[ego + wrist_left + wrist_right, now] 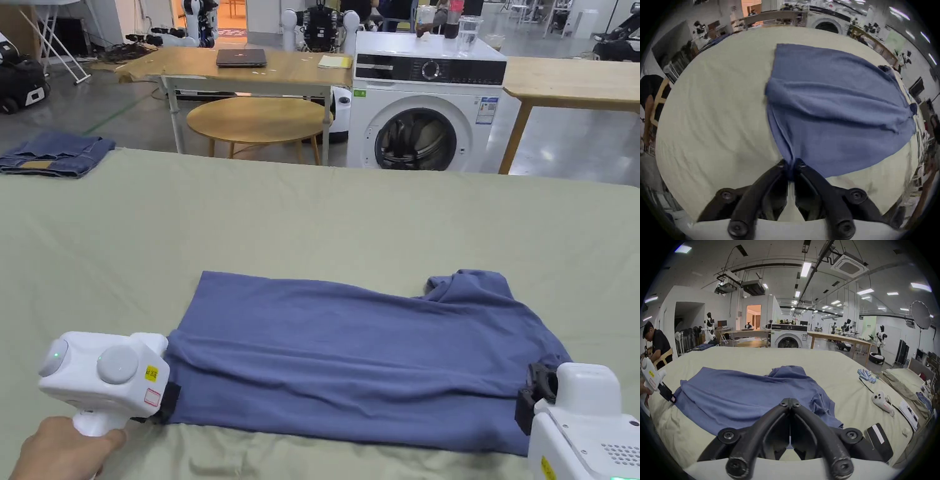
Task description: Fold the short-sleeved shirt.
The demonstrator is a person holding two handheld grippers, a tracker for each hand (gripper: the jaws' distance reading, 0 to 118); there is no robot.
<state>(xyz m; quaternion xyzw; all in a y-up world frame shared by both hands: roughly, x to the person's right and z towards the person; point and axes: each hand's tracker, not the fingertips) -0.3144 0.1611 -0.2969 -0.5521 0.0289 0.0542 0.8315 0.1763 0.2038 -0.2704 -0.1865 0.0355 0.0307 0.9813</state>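
My left hand grips the handle of the left tool low at my near left, its jaws pinched together on bunched blue cloth. My right tool sits low at my near right, jaws closed tip to tip.

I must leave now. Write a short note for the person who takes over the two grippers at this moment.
Left gripper: shut on the blue shirt, pinching its near left corner.
Right gripper: jaws shut at the shirt's near right edge; cloth between them cannot be seen.
Shirt: lies lengthwise on the beige cover, already folded into a band, collar end to the right.
Left: fold it across, then smooth.
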